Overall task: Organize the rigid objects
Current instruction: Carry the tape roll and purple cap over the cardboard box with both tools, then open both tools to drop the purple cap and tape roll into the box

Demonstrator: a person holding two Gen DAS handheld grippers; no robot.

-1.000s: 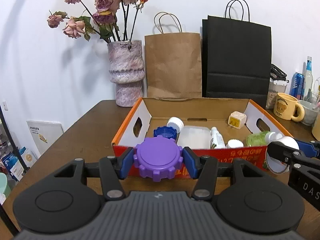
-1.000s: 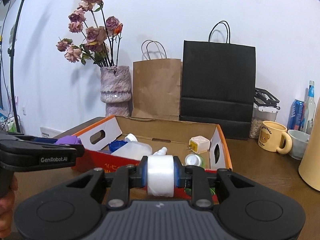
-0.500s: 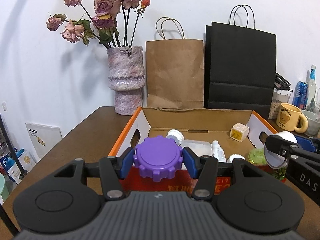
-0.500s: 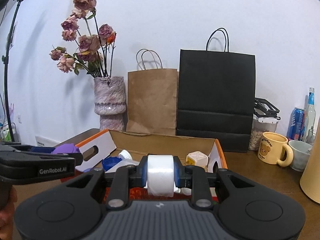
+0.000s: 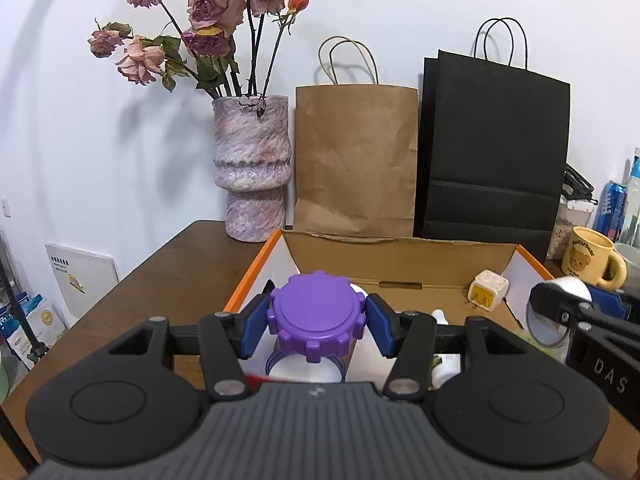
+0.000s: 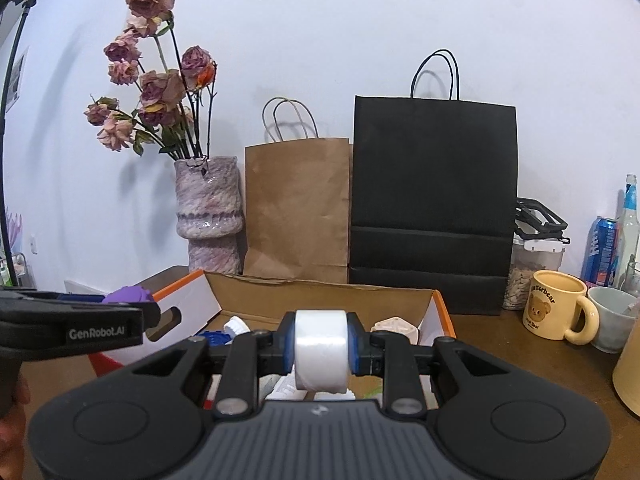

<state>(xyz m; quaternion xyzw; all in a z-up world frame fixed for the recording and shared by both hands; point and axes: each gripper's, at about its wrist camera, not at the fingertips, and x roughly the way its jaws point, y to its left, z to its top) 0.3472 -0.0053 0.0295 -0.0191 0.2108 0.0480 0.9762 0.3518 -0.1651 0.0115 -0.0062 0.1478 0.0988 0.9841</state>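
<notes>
Hovering over the cardboard box's [image 5: 400, 254] near edge, left gripper [image 5: 316, 322] jaws pinch a purple cap [image 5: 316, 316]; bare bench [image 5: 168, 276] lies at nine o'clock. Inside: white bottles, a cream cube [image 5: 488, 290]. At three o'clock, right gripper [image 6: 321, 346] jaws clamp a white roll [image 6: 321, 350].
</notes>
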